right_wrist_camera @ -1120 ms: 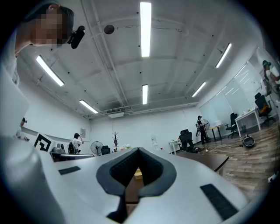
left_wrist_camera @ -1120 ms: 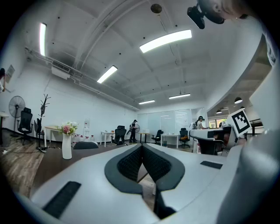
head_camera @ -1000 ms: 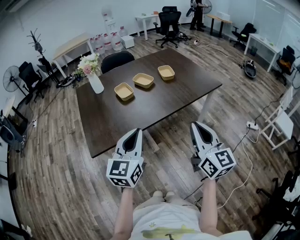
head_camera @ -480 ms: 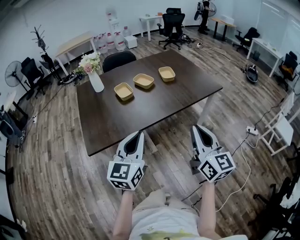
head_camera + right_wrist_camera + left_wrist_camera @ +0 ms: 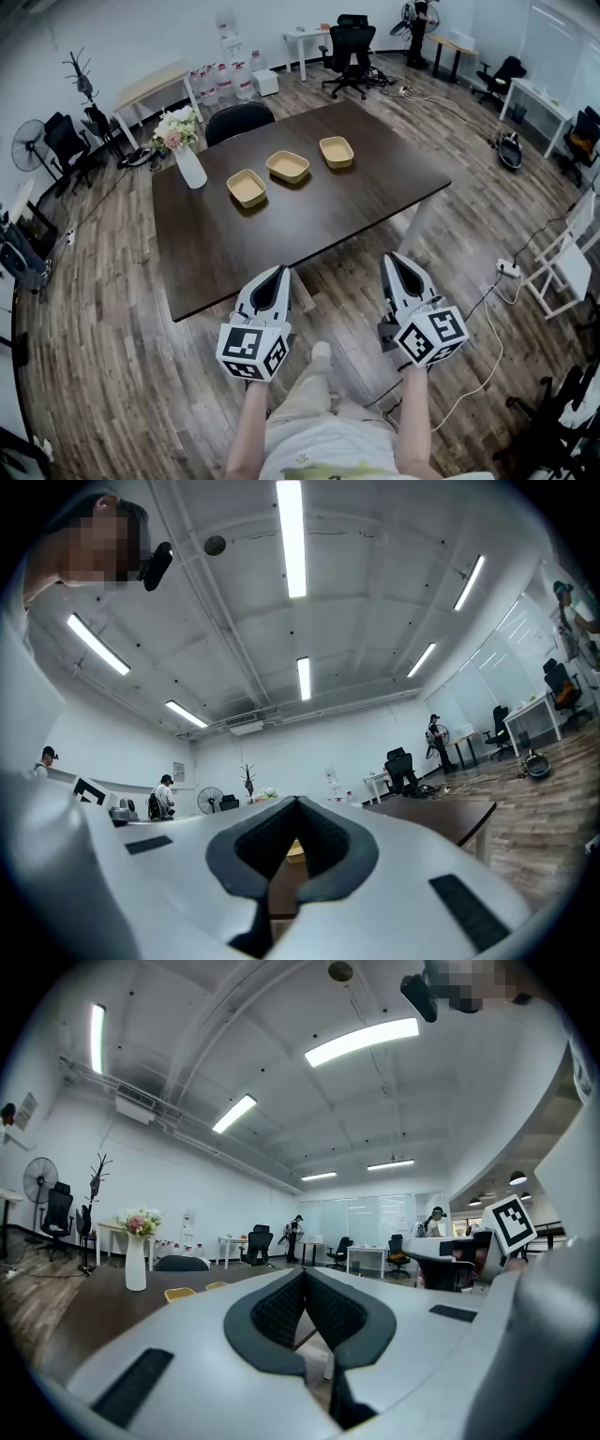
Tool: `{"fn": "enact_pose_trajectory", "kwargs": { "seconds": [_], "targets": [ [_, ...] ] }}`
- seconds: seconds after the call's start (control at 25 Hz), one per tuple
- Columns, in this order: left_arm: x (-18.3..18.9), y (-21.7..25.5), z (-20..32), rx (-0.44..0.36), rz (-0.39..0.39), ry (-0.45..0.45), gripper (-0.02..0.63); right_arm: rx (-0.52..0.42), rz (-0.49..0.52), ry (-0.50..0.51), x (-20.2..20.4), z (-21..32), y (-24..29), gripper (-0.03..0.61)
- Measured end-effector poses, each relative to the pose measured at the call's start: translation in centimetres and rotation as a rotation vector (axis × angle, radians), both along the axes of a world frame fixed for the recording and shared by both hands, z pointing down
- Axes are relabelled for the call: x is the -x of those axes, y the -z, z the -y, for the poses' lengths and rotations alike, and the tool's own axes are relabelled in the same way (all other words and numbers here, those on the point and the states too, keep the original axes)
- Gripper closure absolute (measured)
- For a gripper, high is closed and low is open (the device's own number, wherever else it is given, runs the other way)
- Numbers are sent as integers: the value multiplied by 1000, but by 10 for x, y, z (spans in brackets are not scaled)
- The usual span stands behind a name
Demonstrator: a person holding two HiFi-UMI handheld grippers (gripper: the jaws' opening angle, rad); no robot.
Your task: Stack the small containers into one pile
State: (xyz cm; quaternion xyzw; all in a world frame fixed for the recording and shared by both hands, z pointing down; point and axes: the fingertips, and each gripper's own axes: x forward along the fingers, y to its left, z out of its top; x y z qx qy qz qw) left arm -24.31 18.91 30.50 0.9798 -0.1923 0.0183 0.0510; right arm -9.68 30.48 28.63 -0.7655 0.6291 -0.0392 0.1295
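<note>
Three small containers (image 5: 288, 166) sit apart on the dark surface (image 5: 319, 220). Off its near edge, the left tool (image 5: 277, 273) and right tool (image 5: 393, 260) both have jaws pressed together, empty.

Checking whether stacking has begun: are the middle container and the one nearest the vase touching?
Apart. The head view shows a strip of bare table between the middle container and the container nearest the vase, the vase standing further left.

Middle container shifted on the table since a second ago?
No. The middle container keeps its place on the table, same gap to the vase.
</note>
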Motion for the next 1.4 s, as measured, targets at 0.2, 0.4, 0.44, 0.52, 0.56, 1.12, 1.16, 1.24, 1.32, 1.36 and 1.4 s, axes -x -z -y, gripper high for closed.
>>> {"fn": "enact_pose_trajectory", "kwargs": {
  "seconds": [0.2,0.4,0.44,0.52,0.56,1.12,1.16,1.24,1.32,1.36,1.4],
  "targets": [
    [-35,-5,33,-3,5,1,589,22,2,9,-30,33,-9,557],
    [-77,-8,75,7,7,-8,589,41,19,10,-67,75,-14,557],
    [-84,-9,84,12,7,-12,589,44,25,9,-73,84,-15,557],
    [-101,-10,100,20,4,-21,589,52,32,3,-88,98,-16,557],
    [-110,-10,106,20,2,-26,589,57,34,-3,-97,105,-17,557],
    [-174,-25,173,37,28,-63,589,84,111,-53,-159,172,-40,557],
    [-177,-26,176,37,29,-61,589,86,117,-53,-163,175,-42,557],
    [-183,-30,183,44,33,-51,589,90,128,-51,-173,183,-47,557],
    [-191,-38,191,57,43,-35,589,97,141,-42,-183,193,-53,557],
    [-196,-42,195,63,49,-25,589,100,148,-35,-189,199,-57,557],
    [-201,-45,200,70,56,-15,589,104,156,-27,-195,205,-60,557]
  ]
}}
